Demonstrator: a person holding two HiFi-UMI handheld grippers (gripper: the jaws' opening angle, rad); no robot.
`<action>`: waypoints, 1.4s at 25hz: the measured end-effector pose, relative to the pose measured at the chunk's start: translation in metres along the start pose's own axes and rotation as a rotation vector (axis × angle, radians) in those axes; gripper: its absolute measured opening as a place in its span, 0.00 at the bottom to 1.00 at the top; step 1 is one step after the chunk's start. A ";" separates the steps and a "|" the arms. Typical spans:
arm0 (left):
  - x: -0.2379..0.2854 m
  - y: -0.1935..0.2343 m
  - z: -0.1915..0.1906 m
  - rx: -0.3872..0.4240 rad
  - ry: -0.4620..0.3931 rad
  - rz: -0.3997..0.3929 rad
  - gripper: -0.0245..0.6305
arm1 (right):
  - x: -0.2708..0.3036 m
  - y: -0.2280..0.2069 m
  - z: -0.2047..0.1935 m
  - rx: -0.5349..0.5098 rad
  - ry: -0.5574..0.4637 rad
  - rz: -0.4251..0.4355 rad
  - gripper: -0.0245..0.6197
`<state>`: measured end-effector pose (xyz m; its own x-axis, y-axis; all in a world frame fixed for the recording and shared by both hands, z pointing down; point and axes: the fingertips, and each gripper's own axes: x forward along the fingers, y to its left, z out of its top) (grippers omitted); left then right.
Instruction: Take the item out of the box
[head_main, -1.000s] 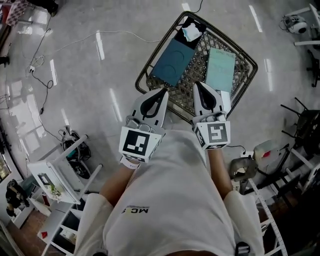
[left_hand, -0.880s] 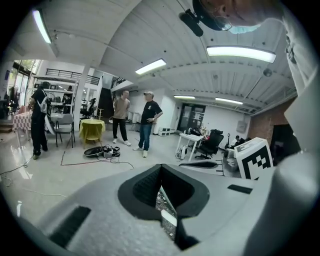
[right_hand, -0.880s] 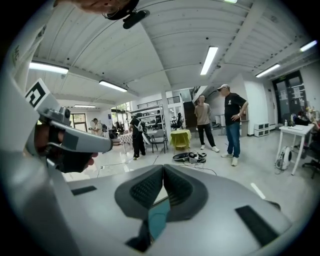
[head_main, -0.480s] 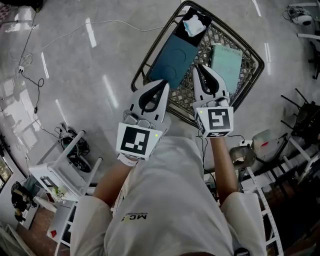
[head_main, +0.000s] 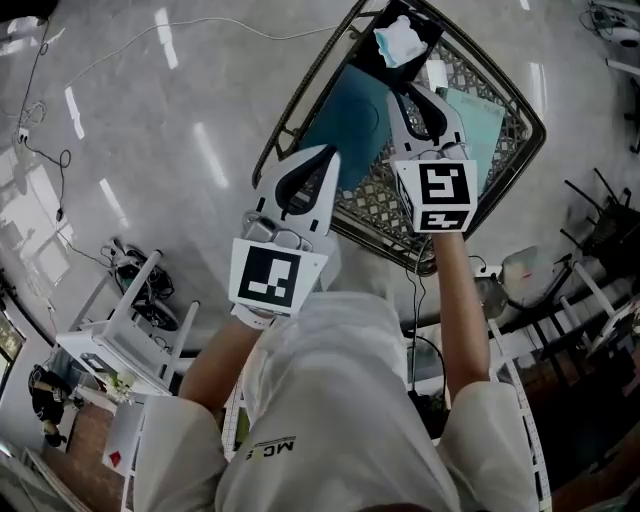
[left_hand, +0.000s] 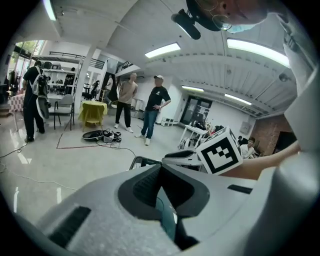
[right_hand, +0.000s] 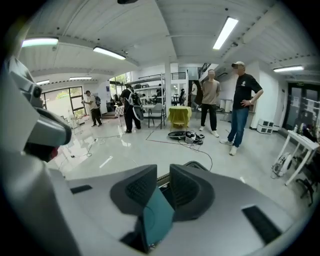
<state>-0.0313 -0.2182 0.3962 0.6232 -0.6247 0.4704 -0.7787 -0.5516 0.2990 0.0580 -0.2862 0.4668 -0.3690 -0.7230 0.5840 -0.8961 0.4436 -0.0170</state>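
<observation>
The dark teal box lies flat in the wire basket on the floor, upper centre of the head view. I take it for the item to lift out. The left gripper hangs over its lower edge, jaws closed tip to tip on nothing. The right gripper sits over its right side, jaws a narrow slit apart, also empty.

To do this well, both should probably open wider than the box is thick, come down on opposite edges, and lift it level so it clears the rim without snagging the pale green packet beside it.

Only the head view shows the basket's layout. The gripper views settle the jaw gaps, show a teal sliver below each, and show people standing well off.
</observation>
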 end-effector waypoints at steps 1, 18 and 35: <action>0.005 0.004 -0.003 0.002 0.004 -0.004 0.07 | 0.011 -0.002 -0.003 -0.010 0.024 0.006 0.18; 0.044 0.056 -0.050 -0.033 0.030 0.032 0.07 | 0.151 -0.026 -0.085 -0.218 0.402 0.061 0.20; 0.036 0.064 -0.073 -0.045 0.054 0.047 0.07 | 0.188 -0.048 -0.126 -0.268 0.602 0.070 0.06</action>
<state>-0.0641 -0.2354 0.4923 0.5817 -0.6179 0.5289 -0.8104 -0.4958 0.3122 0.0624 -0.3763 0.6800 -0.1523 -0.3000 0.9417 -0.7536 0.6517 0.0858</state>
